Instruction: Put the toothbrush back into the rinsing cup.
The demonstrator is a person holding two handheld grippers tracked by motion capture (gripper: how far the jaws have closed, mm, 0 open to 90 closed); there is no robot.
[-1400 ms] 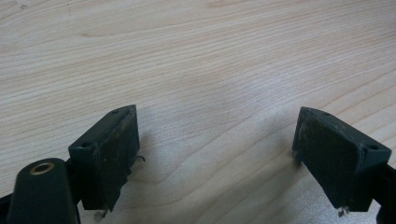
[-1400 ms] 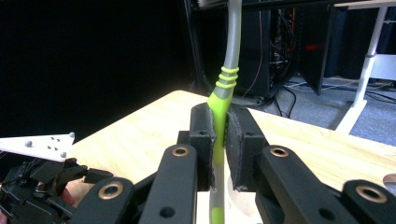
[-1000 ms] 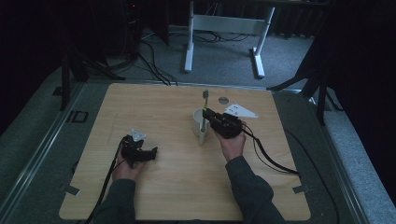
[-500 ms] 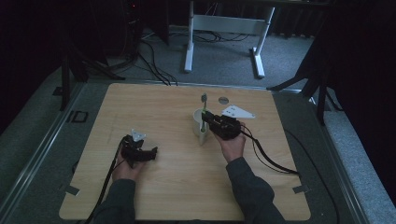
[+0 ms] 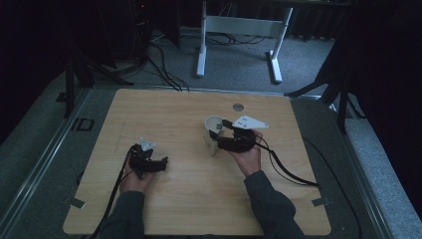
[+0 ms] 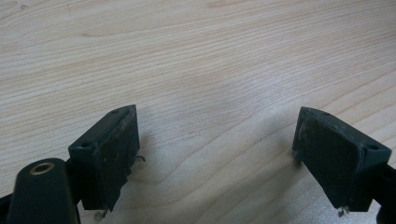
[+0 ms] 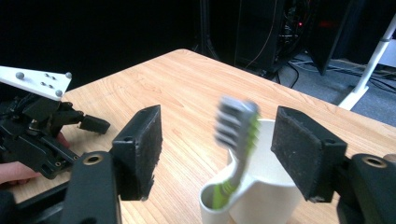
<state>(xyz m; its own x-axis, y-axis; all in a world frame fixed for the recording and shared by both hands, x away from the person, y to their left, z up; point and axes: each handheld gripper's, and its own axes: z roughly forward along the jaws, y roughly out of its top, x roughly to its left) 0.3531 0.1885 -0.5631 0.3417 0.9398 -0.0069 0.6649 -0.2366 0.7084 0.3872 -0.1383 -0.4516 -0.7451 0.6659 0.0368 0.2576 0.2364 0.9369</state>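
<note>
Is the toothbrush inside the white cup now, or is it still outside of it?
Inside. The toothbrush stands head-up in the white cup's small side slot, between the open jaws of the right gripper.

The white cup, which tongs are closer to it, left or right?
Right. The right tongs sit right at the white cup, jaws open over the toothbrush. The left tongs rest well away toward the person's left.

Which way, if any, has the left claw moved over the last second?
No. In the high view the left claw sits in the same spot, measured against the near left edge of the wooden table and the round grommet.
</note>
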